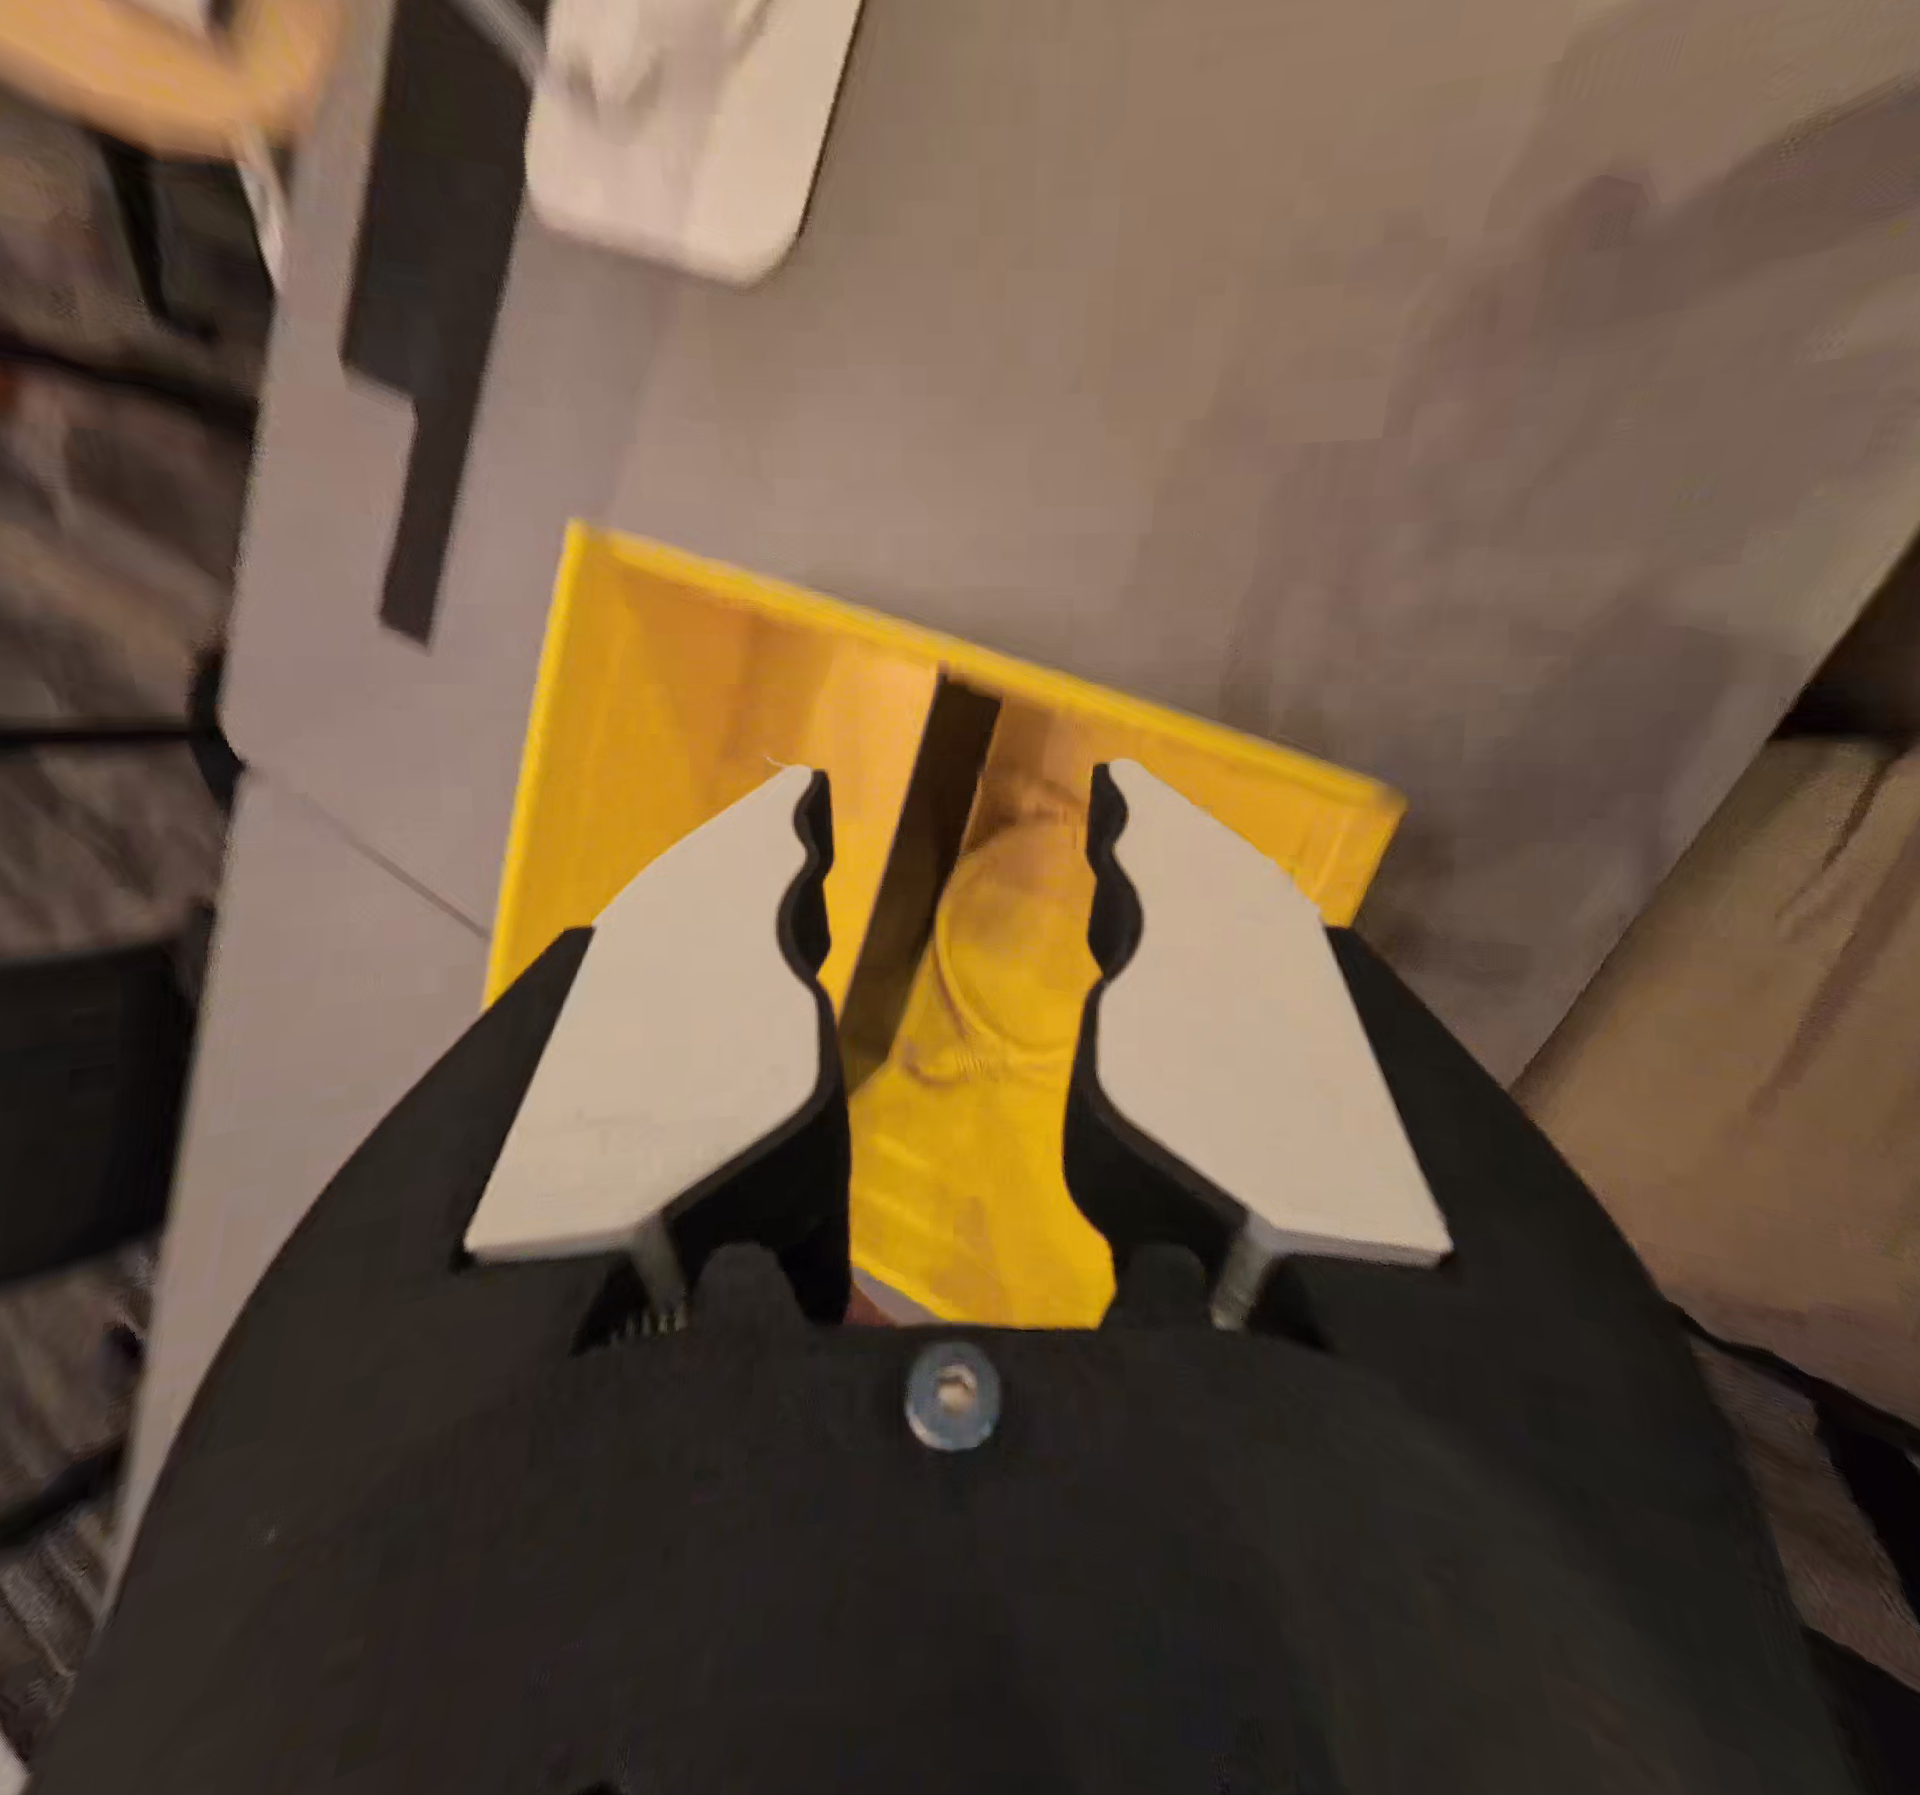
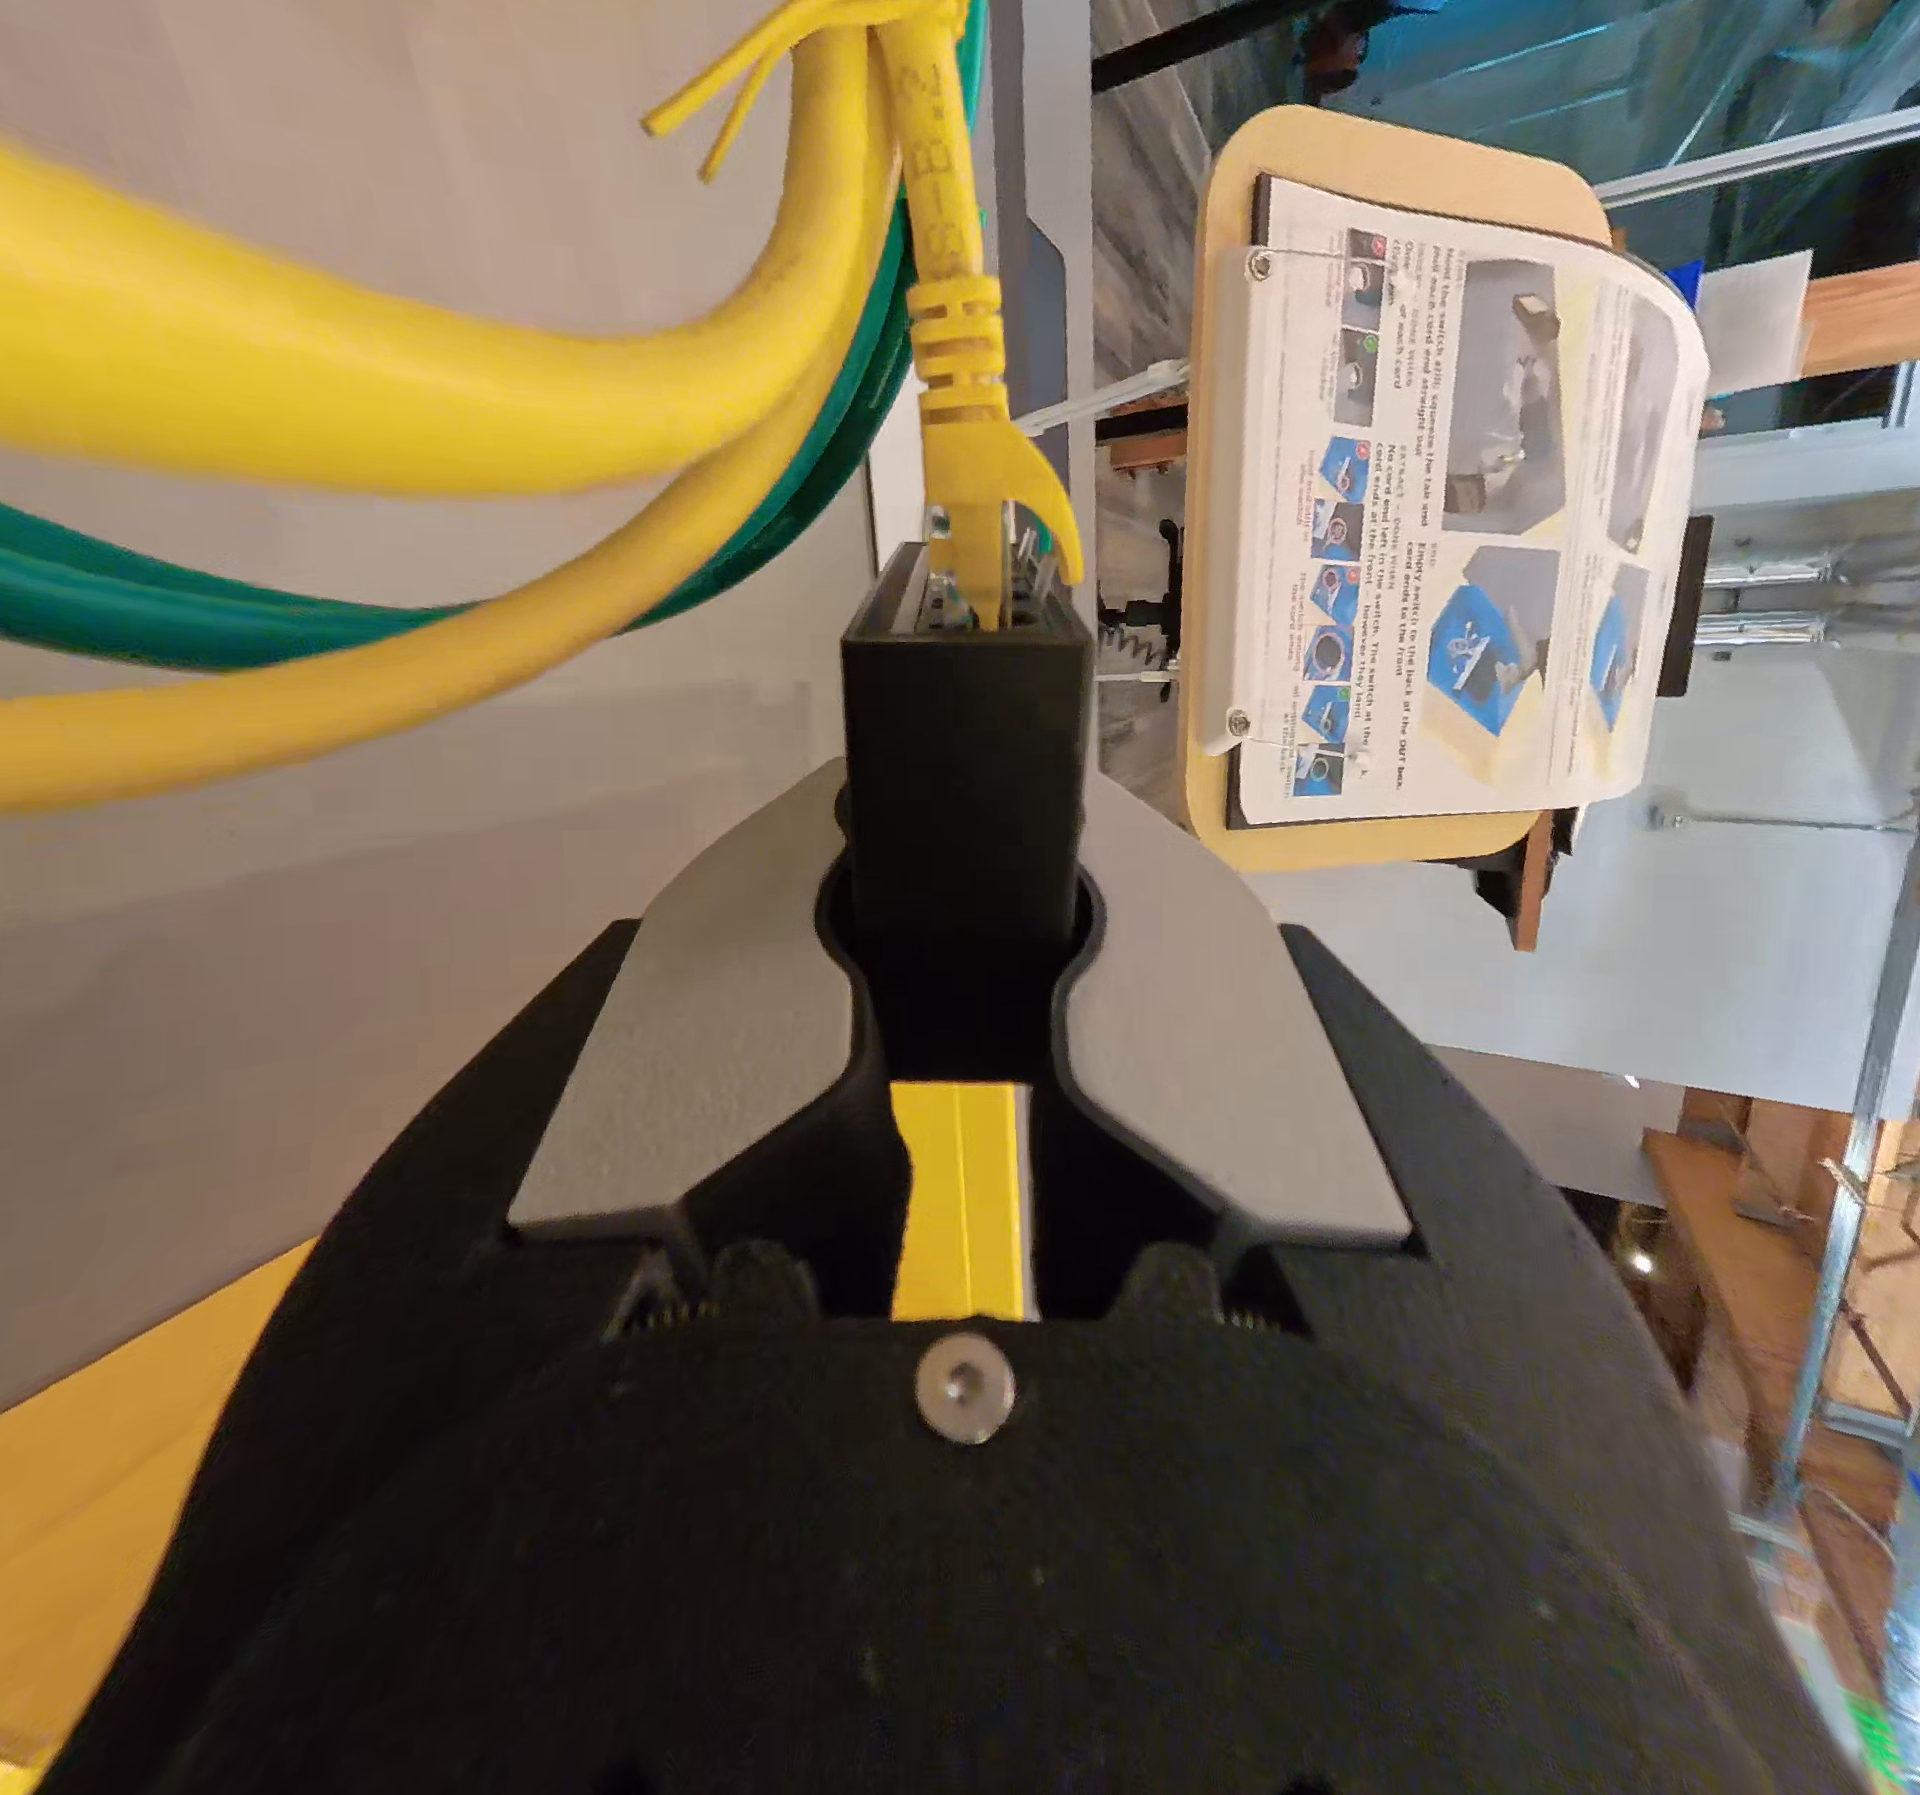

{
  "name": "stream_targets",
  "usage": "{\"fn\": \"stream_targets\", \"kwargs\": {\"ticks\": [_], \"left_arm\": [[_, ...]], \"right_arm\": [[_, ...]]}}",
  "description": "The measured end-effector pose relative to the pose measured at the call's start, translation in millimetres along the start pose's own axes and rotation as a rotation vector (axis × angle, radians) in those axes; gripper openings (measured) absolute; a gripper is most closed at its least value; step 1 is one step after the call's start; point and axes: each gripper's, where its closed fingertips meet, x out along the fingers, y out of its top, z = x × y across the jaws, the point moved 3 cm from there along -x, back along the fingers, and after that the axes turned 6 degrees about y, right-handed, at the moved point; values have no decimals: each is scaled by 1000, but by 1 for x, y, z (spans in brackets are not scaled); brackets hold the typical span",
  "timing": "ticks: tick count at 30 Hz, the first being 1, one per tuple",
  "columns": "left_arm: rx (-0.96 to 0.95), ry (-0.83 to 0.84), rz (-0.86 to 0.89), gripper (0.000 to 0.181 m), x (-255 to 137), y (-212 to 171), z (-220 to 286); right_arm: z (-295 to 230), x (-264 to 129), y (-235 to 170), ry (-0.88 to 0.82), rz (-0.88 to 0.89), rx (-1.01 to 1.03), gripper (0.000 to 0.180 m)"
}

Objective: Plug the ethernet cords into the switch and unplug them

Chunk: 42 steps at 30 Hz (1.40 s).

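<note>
Cord plug [image 2: 961, 498] in switch [image 2: 966, 748]

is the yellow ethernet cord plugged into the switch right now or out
Plugged in: the yellow cord's connector sits in a port of the black switch gripped by the right tongs.

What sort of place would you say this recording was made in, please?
Probably a lab or workshop test station: a grey table, a clipboard of illustrated instruction sheets on a stand, and metal framing behind. The right claw grips the black switch.
</note>
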Motion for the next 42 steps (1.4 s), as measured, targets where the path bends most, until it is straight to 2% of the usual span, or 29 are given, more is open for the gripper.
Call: {"fn": "stream_targets", "kwargs": {"ticks": [3, 4, 7, 10, 13, 18, 19, 21, 23, 30, 35, 39, 42], "left_arm": [[-157, -104, -51, 44, 23, -48, 15], [-208, -93, -82, 45, 34, -62, 16], [-374, -164, -103, 45, 64, -80, 33], [-454, -105, -164, 44, 91, -102, 33], [-558, -189, -126, 44, 111, -99, 46], [-491, -223, -236, 48, 141, -94, 71], [-479, -176, -241, 36, 145, -94, 65], [-490, -155, -296, 26, 150, -101, 60], [-511, -162, -268, 25, 153, -99, 60], [-426, -59, -245, 16, 141, -105, 48], [-422, 90, -108, 15, 93, -91, 12], [-327, 242, 75, 14, 32, -42, -2], [-156, 222, 211, 14, 4, 17, 27]], "right_arm": [[-2, 2, 4, 7, 21, 25, 29], [-3, 4, 6, 13, 31, 34, 29], [-6, 8, 11, 30, 45, 49, 29], [-9, 7, 15, 35, 51, 48, 29], [-11, 5, 17, 50, 73, 62, 29], [-13, 7, 17, 59, 85, 83, 29], [-14, 7, 18, 61, 90, 85, 29], [-15, 5, 20, 63, 104, 89, 29], [-14, 3, 20, 59, 107, 91, 29], [-12, -4, 15, 47, 120, 119, 29], [-9, -10, 8, 33, 120, 140, 29], [-4, -18, -2, 21, 122, 157, 29], [-1, -26, -11, 14, 123, 165, 29]]}}
